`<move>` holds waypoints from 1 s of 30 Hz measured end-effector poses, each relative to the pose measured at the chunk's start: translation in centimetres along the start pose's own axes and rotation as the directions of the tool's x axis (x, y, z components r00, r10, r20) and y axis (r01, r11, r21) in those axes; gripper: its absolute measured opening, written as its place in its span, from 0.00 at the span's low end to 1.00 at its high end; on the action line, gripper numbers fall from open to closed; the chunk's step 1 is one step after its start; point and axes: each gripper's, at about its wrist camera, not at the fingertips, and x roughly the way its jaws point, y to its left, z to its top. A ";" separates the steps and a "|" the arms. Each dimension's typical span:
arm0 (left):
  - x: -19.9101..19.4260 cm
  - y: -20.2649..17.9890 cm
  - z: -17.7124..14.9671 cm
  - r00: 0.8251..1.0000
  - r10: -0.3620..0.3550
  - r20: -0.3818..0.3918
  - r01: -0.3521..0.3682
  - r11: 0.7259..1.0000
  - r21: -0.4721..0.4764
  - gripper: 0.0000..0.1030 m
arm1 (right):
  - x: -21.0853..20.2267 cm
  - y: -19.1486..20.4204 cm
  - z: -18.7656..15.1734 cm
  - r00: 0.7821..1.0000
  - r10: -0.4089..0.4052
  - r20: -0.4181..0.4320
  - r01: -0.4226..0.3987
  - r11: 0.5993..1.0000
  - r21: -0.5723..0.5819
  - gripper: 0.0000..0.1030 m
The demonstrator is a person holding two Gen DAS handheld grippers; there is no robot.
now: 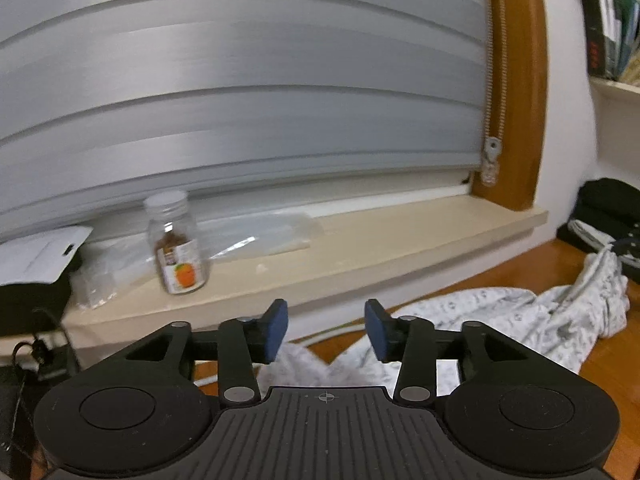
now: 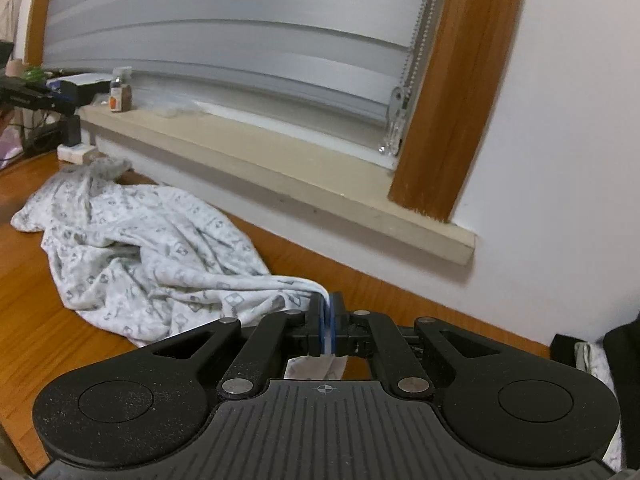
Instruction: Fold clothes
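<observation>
Pinching one patterned garment (image 2: 160,248), right gripper (image 2: 329,322) clamps; left gripper (image 1: 326,330) gapes empty.

Ahead of the fingers, grey blinds (image 1: 240,92) fill a wood-framed window (image 2: 452,92) over a pale sill (image 1: 360,248), above the wooden bench (image 2: 36,292); white wall (image 2: 560,160) rightward.

Left claw (image 1: 326,330) parted and empty, right claw (image 2: 328,324) clamped

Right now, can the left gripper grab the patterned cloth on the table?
Probably yes. The left gripper is open with nothing between its pads, and the patterned cloth lies just below and ahead, nothing in between.
</observation>
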 end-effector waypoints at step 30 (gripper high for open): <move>16.0 -13.2 -0.9 0.984 -0.160 -0.078 0.171 0.972 0.161 0.03 | -3.1 2.0 -8.4 0.997 0.050 -0.053 -0.048 0.998 0.042 0.40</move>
